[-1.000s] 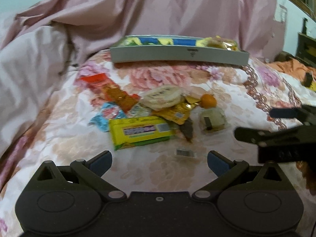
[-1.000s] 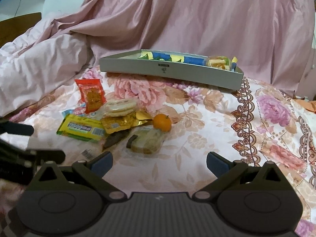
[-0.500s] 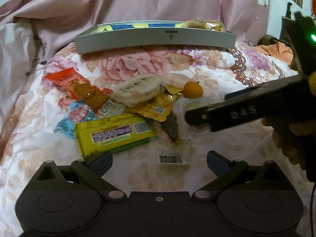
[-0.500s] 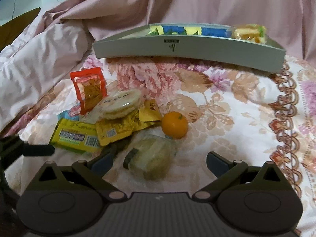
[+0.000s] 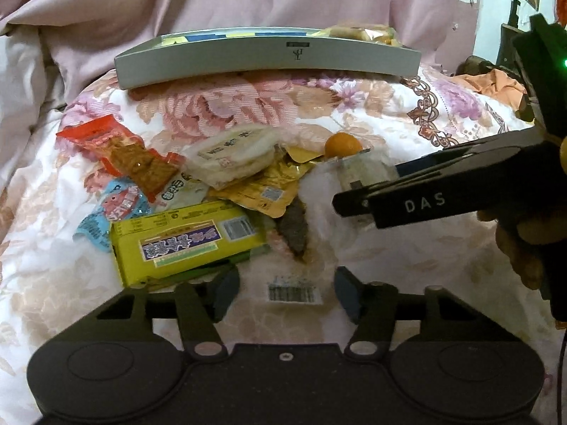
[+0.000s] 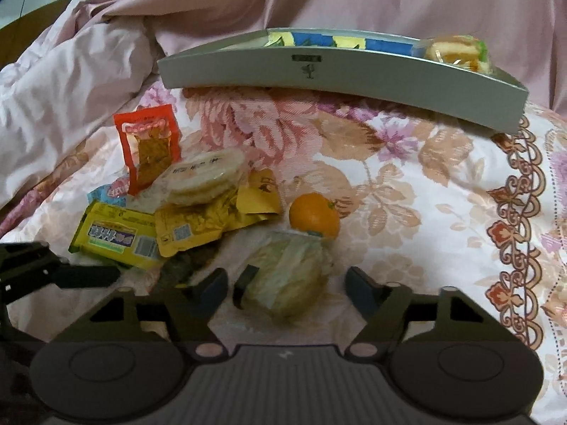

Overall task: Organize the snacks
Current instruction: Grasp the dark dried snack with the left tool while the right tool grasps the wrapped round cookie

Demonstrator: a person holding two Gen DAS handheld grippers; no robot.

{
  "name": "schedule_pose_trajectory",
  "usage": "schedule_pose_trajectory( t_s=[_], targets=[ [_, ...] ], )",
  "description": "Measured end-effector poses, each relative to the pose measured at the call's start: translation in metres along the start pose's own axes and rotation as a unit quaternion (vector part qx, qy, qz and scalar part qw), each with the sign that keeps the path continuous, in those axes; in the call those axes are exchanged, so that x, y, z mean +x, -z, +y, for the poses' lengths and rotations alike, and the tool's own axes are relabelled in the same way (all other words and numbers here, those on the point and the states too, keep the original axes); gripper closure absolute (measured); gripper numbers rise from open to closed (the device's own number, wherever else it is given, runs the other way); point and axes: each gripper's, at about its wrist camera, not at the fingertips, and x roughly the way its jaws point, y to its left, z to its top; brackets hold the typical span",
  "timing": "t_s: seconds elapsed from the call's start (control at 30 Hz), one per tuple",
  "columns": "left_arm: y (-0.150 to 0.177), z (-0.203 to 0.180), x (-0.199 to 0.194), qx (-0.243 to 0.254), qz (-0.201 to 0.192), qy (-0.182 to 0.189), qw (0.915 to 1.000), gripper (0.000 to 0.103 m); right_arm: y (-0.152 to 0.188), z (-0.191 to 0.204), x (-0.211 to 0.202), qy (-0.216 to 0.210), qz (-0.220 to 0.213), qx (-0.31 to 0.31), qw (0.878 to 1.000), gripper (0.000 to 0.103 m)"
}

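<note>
**Snacks mostly still loose on the bed**

Snacks (image 5: 198, 191) lie heaped at mid-left of both views on the floral bedspread (image 6: 407, 184), while the grey tray (image 5: 265, 60) at upper centre holds only a few packets. So I judge the sorting barely begun. My right gripper (image 6: 285, 283) is closing its jaws around the clear-wrapped pastry (image 6: 287, 279), pads not yet touching it. My left gripper (image 5: 285, 288) is closing too, with just a barcoded wrapper (image 5: 294, 292) lying between its jaws, ungrasped. The orange (image 6: 313, 216), yellow box (image 5: 187, 241) and red packet (image 6: 150, 145) remain to move.
</note>
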Motion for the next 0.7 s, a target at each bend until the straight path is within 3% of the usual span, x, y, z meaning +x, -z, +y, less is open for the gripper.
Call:
schedule_pose_trajectory(
  t_s=[0.03,0.2,0.7],
  targets=[
    [0.000,0.000,0.001,-0.003,-0.001,0.000,1.0000,0.050,0.001,-0.002,-0.002,-0.001,-0.003,0.003,1.000,0.038],
    [0.000,0.001,-0.001,-0.016,0.000,0.001,0.9999,0.051,0.005,-0.003,-0.006,-0.001,-0.013,0.004,1.000,0.044],
    [0.021,0.009,-0.038,-0.065,0.055,0.007,0.9964,0.052,0.039,0.010,-0.044,-0.044,0.015,-0.019,0.999,0.044]
  ],
)
